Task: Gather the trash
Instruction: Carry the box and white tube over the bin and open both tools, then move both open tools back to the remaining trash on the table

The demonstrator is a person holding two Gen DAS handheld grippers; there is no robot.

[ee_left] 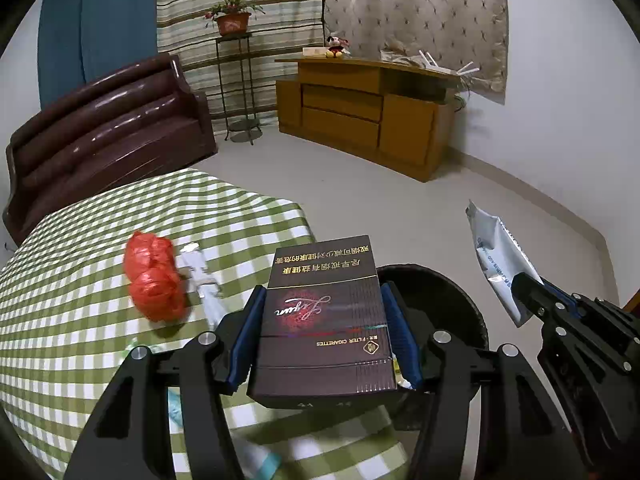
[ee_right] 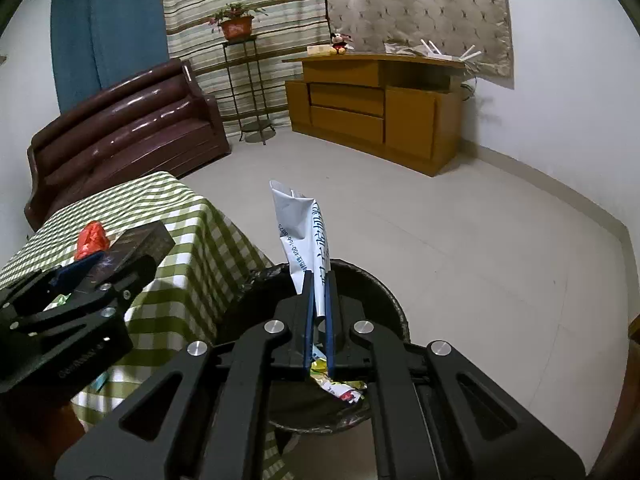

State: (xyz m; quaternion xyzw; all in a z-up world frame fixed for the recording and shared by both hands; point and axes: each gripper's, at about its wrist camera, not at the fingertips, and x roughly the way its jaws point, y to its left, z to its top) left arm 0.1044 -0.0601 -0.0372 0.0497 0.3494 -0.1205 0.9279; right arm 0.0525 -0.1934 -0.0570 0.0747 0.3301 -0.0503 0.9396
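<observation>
My left gripper (ee_left: 323, 300) is shut on a dark cigarette box (ee_left: 320, 320), holding it at the table's corner, over the near rim of the black trash bin (ee_left: 452, 300). From the right wrist view, that same left gripper (ee_right: 116, 264) and the cigarette box (ee_right: 144, 240) sit at the left. My right gripper (ee_right: 319, 280) is shut on a white foil pouch (ee_right: 302, 228) that stands up above the black trash bin (ee_right: 384, 304). The pouch (ee_left: 496, 252) and right gripper (ee_left: 528, 284) show at the right of the left wrist view.
A red crumpled plastic bag (ee_left: 154, 280) and a clear wrapper (ee_left: 200, 276) lie on the green checked tablecloth (ee_left: 80, 280). Colourful wrappers (ee_right: 340, 384) lie inside the bin. A brown sofa (ee_left: 108, 128), plant stand (ee_left: 236, 80) and wooden cabinet (ee_left: 360, 112) stand across the floor.
</observation>
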